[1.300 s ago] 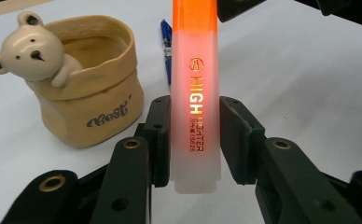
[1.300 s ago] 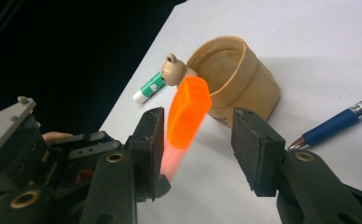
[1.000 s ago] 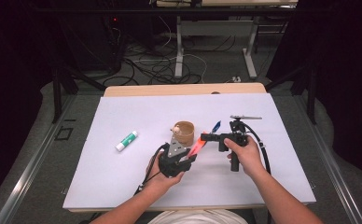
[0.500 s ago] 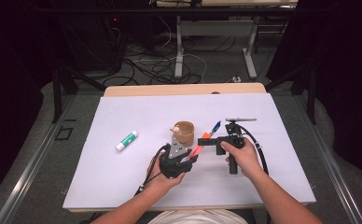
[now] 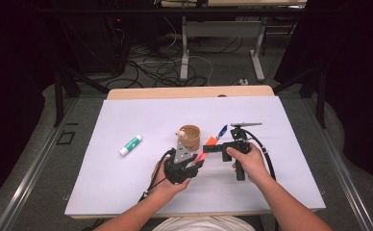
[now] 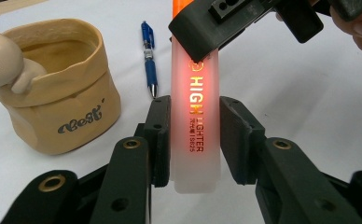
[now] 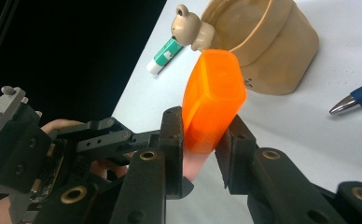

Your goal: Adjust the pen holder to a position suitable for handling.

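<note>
A highlighter (image 6: 195, 126) with a frosted pink body and an orange cap (image 7: 212, 102) stands tilted above the white table. My left gripper (image 6: 195, 135) is shut on the lower body, both pads pressing its sides. My right gripper (image 7: 202, 140) comes in from the right and its jaws have just been closing on the cap, which sits between the pads and touches them. In the high view the left gripper (image 5: 194, 161) and right gripper (image 5: 212, 147) meet at the highlighter (image 5: 201, 155), just in front of the cup.
A tan paper-bag-style cup (image 5: 190, 136) with a small bear figure (image 6: 2, 56) on its rim stands just beyond the grippers. A blue pen (image 5: 221, 130) lies to its right, a green-and-white glue stick (image 5: 130, 145) to the left. A thin metal tool (image 5: 246, 124) lies farther right.
The right gripper has shifted slightly left and its jaws have narrowed onto the orange cap. The left gripper and the highlighter have stayed in place.
</note>
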`<state>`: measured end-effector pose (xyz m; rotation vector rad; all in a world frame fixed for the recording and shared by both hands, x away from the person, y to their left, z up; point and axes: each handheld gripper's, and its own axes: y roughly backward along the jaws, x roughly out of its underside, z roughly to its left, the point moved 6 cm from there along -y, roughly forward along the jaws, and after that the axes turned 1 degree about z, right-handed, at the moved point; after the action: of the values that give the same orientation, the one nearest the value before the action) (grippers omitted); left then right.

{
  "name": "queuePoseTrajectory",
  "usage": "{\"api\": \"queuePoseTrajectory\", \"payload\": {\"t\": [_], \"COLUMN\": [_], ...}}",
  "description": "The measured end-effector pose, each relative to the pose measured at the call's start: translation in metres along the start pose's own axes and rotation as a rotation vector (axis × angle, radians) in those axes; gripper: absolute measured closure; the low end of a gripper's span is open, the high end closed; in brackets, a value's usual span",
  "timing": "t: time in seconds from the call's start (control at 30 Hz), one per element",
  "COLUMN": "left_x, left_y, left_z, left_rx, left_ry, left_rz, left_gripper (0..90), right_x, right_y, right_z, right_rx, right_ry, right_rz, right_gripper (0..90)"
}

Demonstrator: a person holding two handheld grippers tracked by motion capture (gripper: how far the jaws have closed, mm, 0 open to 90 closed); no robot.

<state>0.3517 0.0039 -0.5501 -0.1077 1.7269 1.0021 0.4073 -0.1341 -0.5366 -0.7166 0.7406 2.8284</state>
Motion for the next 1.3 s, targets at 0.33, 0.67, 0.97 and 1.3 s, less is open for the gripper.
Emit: {"api": "queuePoseTrajectory", "payload": {"t": [0.33, 0.67, 0.97, 1.3], "left_x": [0.0, 0.002, 0.005, 0.009], "left_y": [0.0, 0.001, 0.003, 0.004], "left_z": [0.0, 0.007, 0.018, 0.036], "left_rx": [0.013, 0.016, -0.01, -0.048], "left_ry": [0.016, 0.047, 0.073, 0.13], "left_rz": [-0.01, 0.004, 0.023, 0.033], "left_gripper": [65.8, 56.0, 47.7, 44.7], "right_x": [0.0, -0.003, -0.01, -0.018], "right_y": [0.0, 0.004, 0.012, 0.021], "right_z": [0.0, -0.003, -0.008, -0.013], "right_rx": [-0.015, 0.026, 0.078, 0.112], "right_ry": [-0.013, 0.031, 0.057, 0.053], "right_rz": [0.007, -0.021, -0.068, -0.134], "right_gripper": [74.5, 74.9, 74.9, 74.9]}}
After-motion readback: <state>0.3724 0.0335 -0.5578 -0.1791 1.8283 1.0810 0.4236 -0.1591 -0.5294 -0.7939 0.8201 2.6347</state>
